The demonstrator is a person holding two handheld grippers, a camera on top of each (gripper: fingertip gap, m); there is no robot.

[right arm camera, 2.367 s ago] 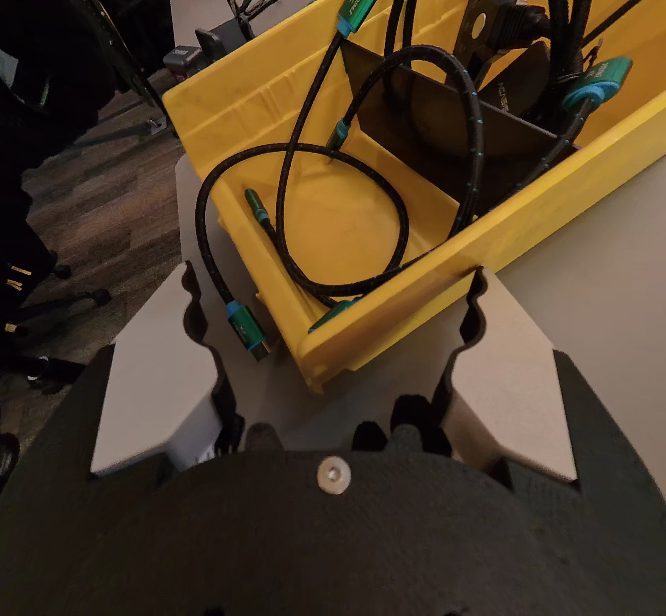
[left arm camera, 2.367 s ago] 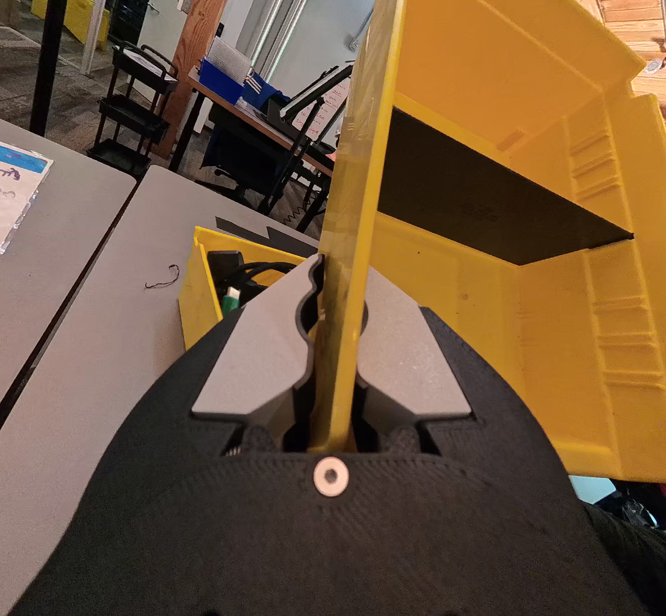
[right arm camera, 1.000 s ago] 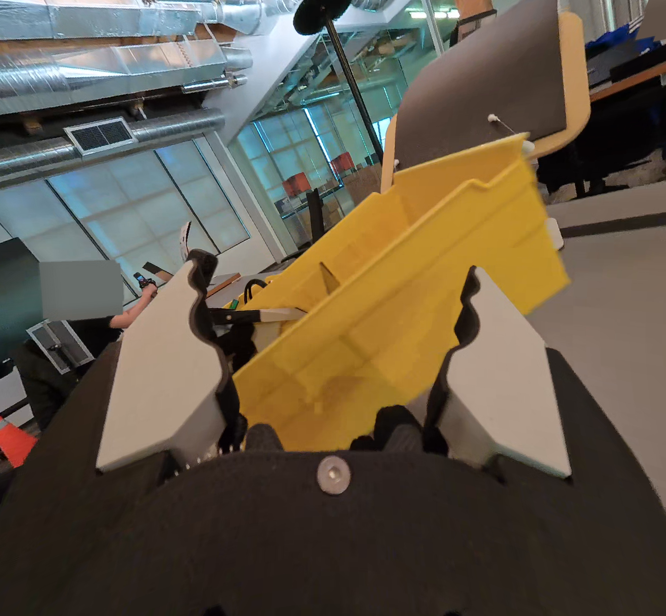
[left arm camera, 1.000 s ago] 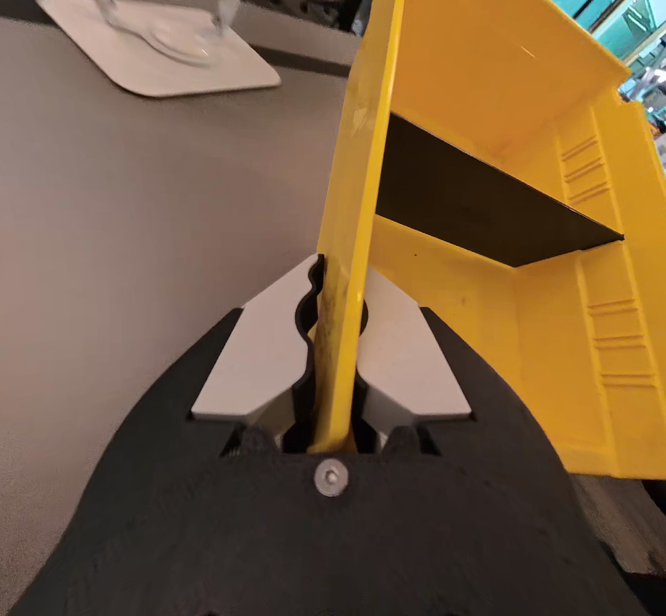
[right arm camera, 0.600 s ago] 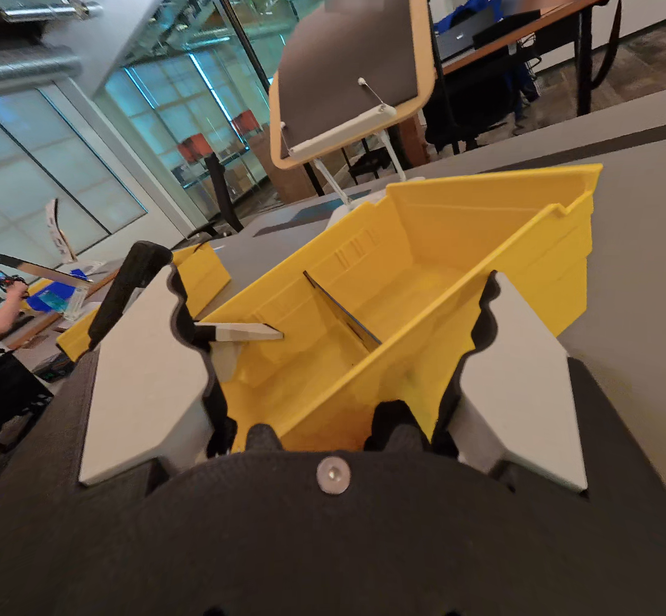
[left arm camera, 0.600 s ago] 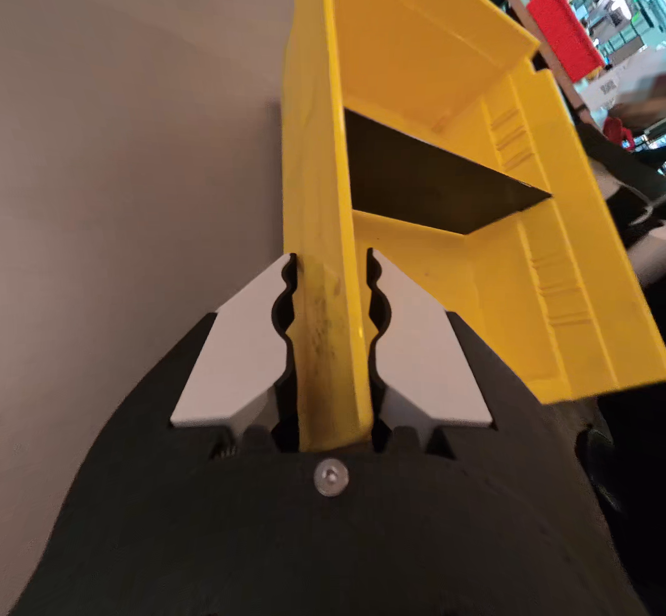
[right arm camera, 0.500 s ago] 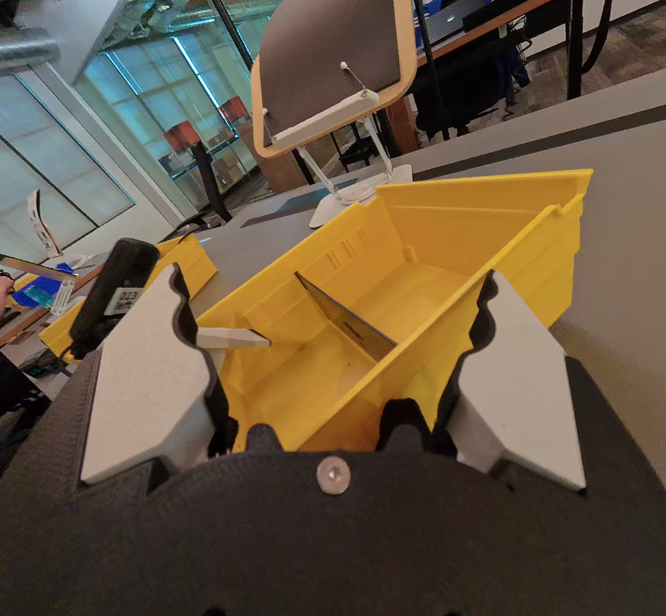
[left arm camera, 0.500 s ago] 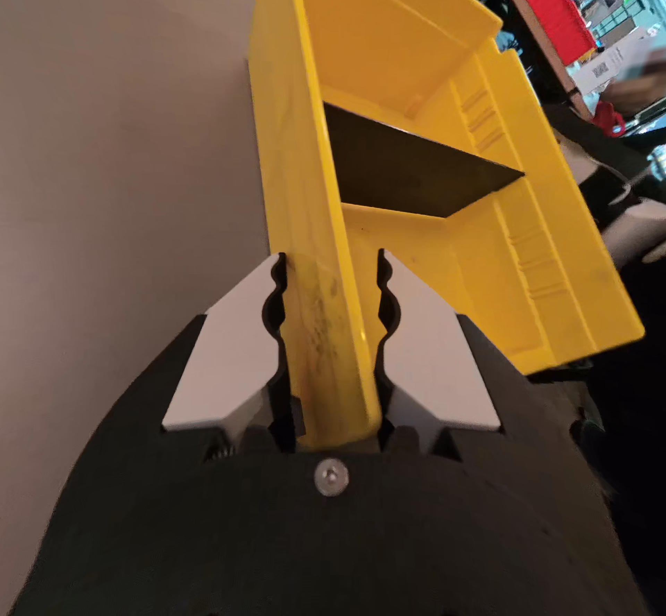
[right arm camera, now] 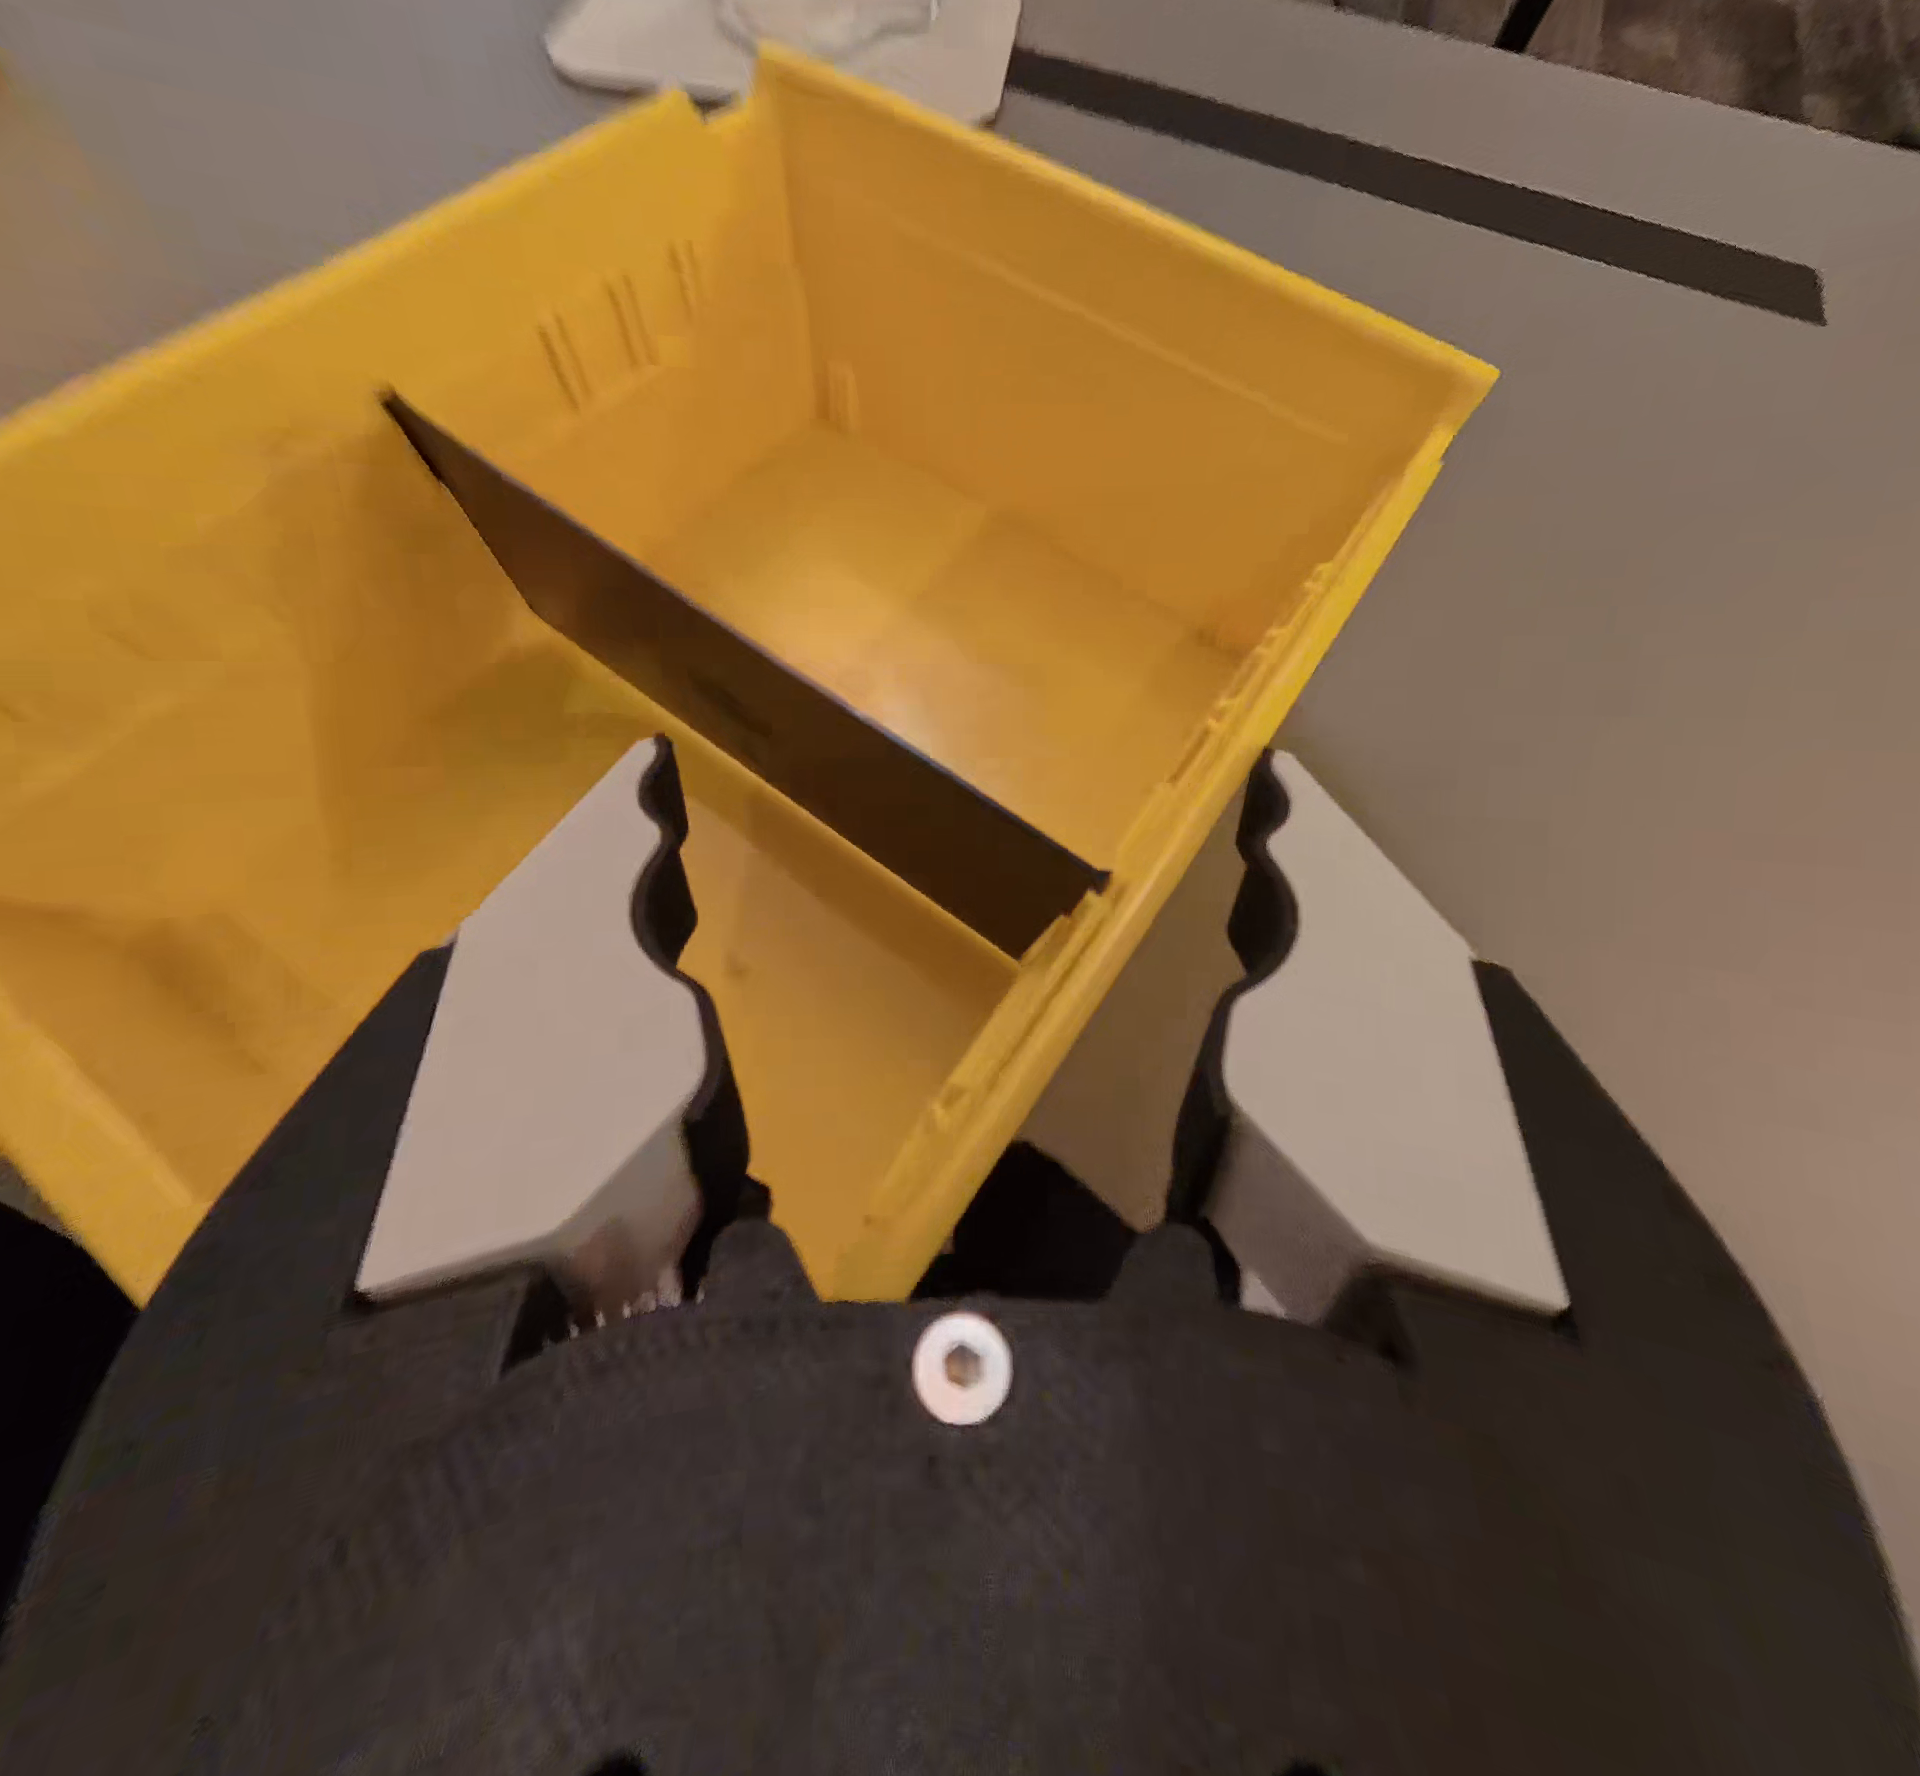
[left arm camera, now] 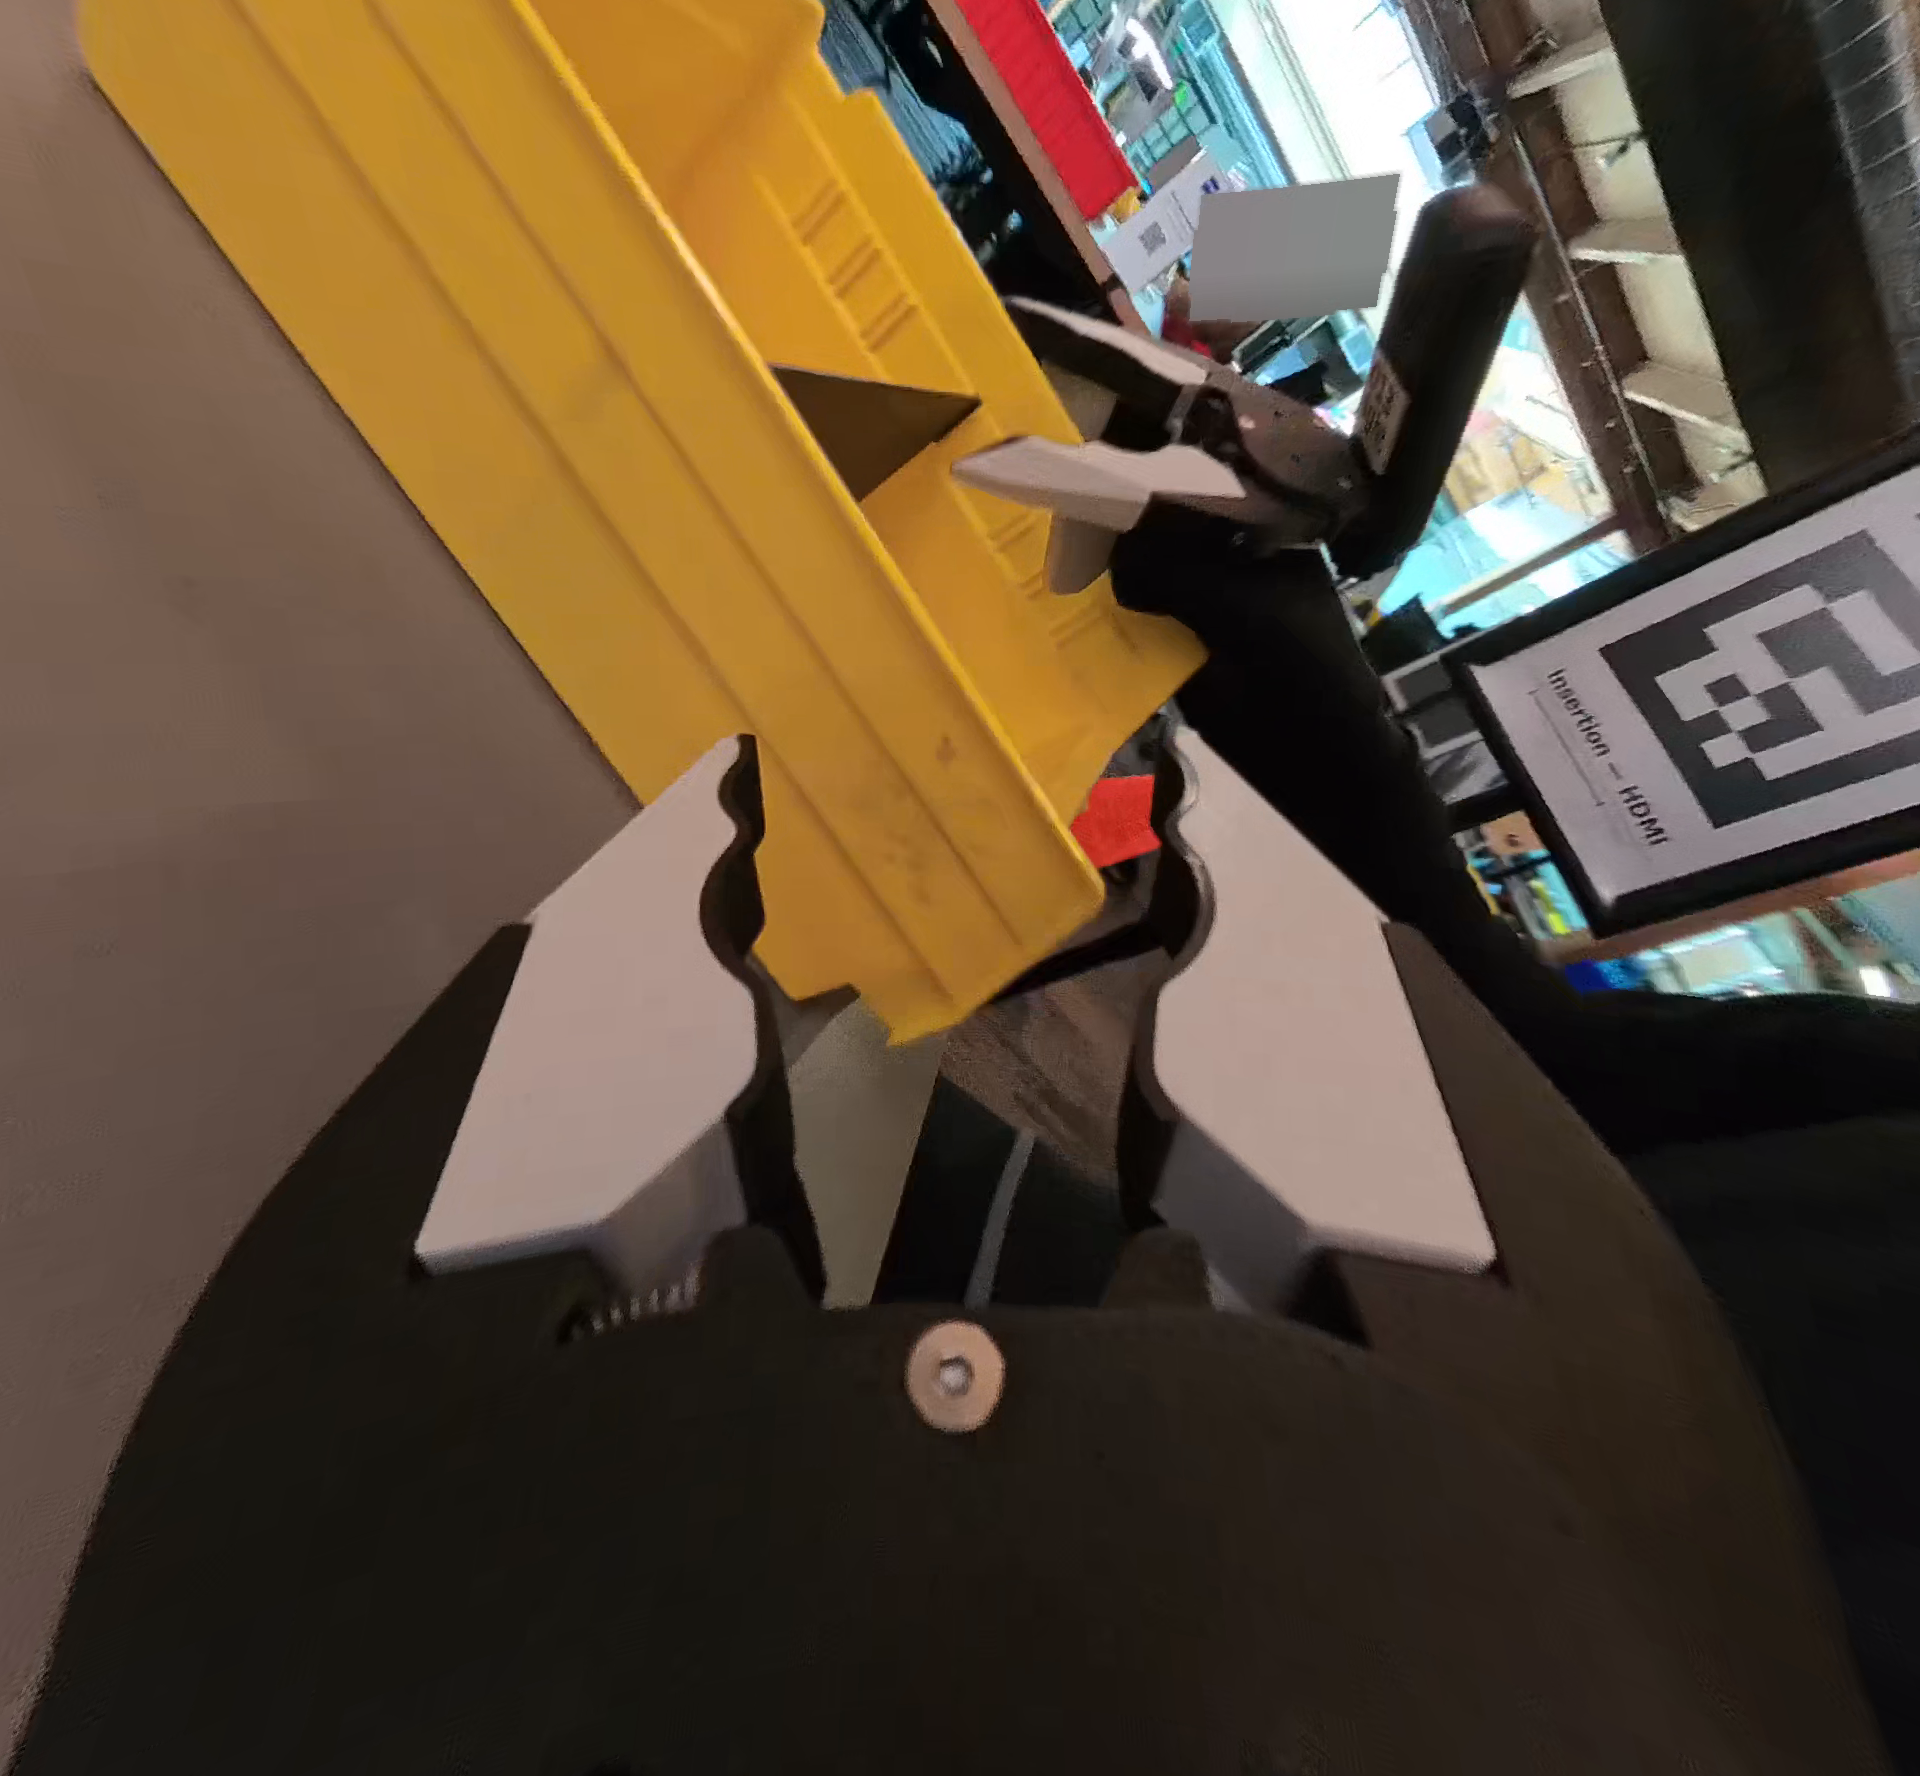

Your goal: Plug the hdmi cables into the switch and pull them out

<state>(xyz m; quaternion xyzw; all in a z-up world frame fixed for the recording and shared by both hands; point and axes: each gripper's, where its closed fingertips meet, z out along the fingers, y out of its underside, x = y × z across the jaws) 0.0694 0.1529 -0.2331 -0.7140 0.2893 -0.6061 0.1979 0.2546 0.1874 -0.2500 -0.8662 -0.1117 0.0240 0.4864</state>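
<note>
An empty yellow bin point(left arm camera: 582, 292) with a black divider point(left arm camera: 862, 427) lies on the grey table point(left arm camera: 208, 687). My left gripper point(left arm camera: 961, 750) is open, with the bin's near corner between its fingers and not gripped. My right gripper point(right arm camera: 958, 752) is open and straddles the side wall of the bin point(right arm camera: 1039, 292) beside the divider point(right arm camera: 748, 698). The right gripper's fingers point(left arm camera: 1091, 479) also show at the bin's far side in the left wrist view. No HDMI cable or switch is in view.
A white stand base point(right arm camera: 790, 12) sits on the table behind the bin, and a black strip point(right arm camera: 1455, 199) crosses the table point(right arm camera: 1610, 687). A framed sign with a black-and-white marker point(left arm camera: 1714, 718) stands to the right. The table edge and floor lie below the bin's corner.
My left gripper has opened and let go of the bin wall it was clamping. The bin has come down onto the table. The right gripper stayed open and moved over the bin's side wall.
</note>
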